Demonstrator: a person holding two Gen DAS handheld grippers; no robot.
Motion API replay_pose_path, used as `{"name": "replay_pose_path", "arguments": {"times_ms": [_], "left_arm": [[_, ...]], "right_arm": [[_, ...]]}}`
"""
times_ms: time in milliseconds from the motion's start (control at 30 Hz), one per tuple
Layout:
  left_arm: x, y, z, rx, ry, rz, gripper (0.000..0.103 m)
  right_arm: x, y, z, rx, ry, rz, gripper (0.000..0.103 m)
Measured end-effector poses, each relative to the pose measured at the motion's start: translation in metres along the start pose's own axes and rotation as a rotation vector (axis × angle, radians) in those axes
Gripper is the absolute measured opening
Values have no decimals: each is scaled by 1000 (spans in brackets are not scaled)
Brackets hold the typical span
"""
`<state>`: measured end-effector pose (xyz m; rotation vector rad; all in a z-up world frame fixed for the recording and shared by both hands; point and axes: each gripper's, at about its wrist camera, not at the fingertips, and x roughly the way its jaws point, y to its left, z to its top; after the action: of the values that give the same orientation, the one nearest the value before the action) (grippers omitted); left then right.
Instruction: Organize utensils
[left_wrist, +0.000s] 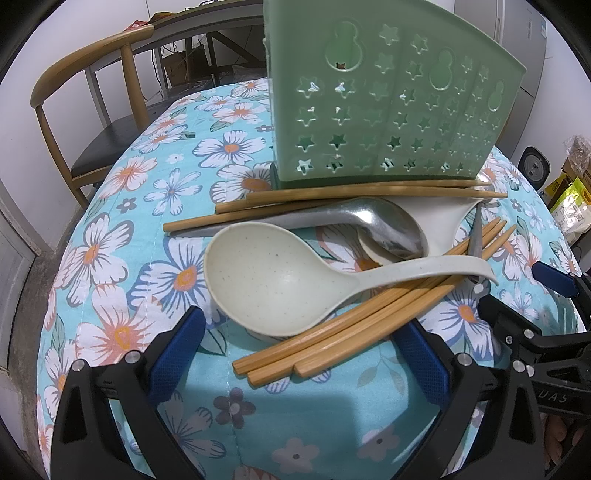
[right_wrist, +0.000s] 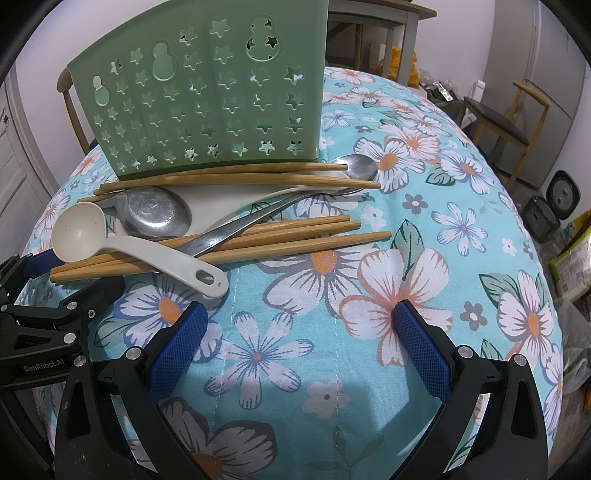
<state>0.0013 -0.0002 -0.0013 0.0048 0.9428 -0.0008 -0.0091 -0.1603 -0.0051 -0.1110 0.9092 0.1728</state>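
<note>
Your green holder (right_wrist: 207, 99) stands upright on the table (right_wrist: 424, 229); its top edge is cut off and you cannot see inside. Against its foot lie three chopsticks (right_wrist: 236, 179), partly covering a white spoon (right_wrist: 218, 210). Nearer you lie three more chopsticks (left_wrist: 332, 332), a speckled ladle (left_wrist: 280, 280) and two metal spoons (right_wrist: 155, 214). Your left claw (left_wrist: 295, 354) and right claw (right_wrist: 295, 343) both gape apart, holding nothing.
</note>
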Motion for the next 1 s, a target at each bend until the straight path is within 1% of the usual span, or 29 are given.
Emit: {"name": "replay_pose_path", "arguments": {"times_ms": [1000], "left_arm": [[0, -1, 0, 2, 0, 4, 99]], "right_arm": [[0, 0, 0, 1, 0, 1, 97]]}}
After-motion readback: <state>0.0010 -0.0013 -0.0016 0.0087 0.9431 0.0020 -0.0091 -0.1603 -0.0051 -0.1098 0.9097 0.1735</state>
